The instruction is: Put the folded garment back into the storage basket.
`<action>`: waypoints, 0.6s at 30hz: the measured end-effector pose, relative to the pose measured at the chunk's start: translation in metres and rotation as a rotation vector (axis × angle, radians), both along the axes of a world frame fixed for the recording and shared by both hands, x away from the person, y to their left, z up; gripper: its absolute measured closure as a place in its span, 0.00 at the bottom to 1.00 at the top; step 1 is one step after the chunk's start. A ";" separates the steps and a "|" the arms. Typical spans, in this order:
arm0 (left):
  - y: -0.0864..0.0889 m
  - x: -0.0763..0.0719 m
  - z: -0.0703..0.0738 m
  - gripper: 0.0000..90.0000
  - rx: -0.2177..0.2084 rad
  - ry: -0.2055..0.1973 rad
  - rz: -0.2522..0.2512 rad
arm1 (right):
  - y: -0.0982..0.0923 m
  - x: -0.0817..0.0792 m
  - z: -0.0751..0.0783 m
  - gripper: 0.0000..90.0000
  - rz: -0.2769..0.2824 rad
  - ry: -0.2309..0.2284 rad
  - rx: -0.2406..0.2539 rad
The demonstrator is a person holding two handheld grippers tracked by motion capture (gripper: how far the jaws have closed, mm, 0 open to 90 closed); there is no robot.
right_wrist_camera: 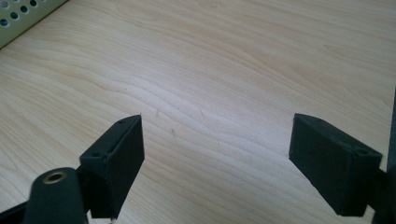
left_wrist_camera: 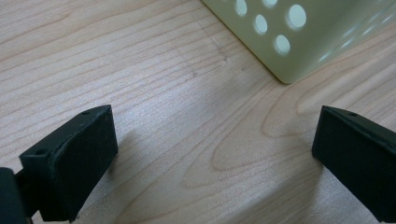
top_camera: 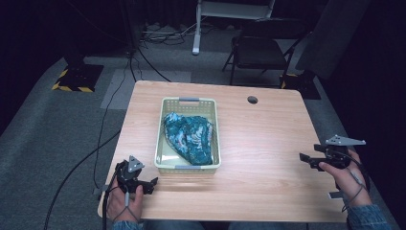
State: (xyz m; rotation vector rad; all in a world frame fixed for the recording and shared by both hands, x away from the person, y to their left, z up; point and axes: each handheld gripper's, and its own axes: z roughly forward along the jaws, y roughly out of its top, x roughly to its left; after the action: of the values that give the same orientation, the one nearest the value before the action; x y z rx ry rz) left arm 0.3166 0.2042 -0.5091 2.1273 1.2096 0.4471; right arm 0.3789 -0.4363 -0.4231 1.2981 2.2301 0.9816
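A pale green perforated basket (top_camera: 212,136) stands in the middle of the wooden table (top_camera: 268,143) and holds a crumpled teal patterned cloth (top_camera: 190,136). My left gripper (top_camera: 152,182) rests near the front left edge, just short of the basket's near corner (left_wrist_camera: 285,51), jaws wide apart with bare wood between them. My right gripper (top_camera: 305,158) hovers at the table's right side, pointing left toward the basket, also open over bare wood (right_wrist_camera: 215,126). The basket's side (right_wrist_camera: 23,16) lies far off at the upper left of the right gripper view.
A round cable hole (top_camera: 252,99) sits in the table's far right part. Beyond the table stand a dark folding chair (top_camera: 258,50) and a white stand (top_camera: 196,28); cables (top_camera: 103,124) run over the grey carpet at the left.
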 end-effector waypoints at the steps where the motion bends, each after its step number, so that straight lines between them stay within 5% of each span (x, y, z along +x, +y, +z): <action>1: 0.000 0.000 0.000 0.00 0.000 0.000 0.000 | -0.001 -0.001 -0.002 0.20 -0.001 0.004 -0.001; 18: 0.000 0.000 0.000 0.00 0.000 0.000 0.000 | -0.012 -0.009 -0.030 0.19 -0.018 0.048 -0.004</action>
State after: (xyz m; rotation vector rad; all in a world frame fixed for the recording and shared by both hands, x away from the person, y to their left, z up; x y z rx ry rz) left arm 0.3167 0.2042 -0.5091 2.1272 1.2097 0.4468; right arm 0.3694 -0.4488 -0.4531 1.3514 2.2511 0.9485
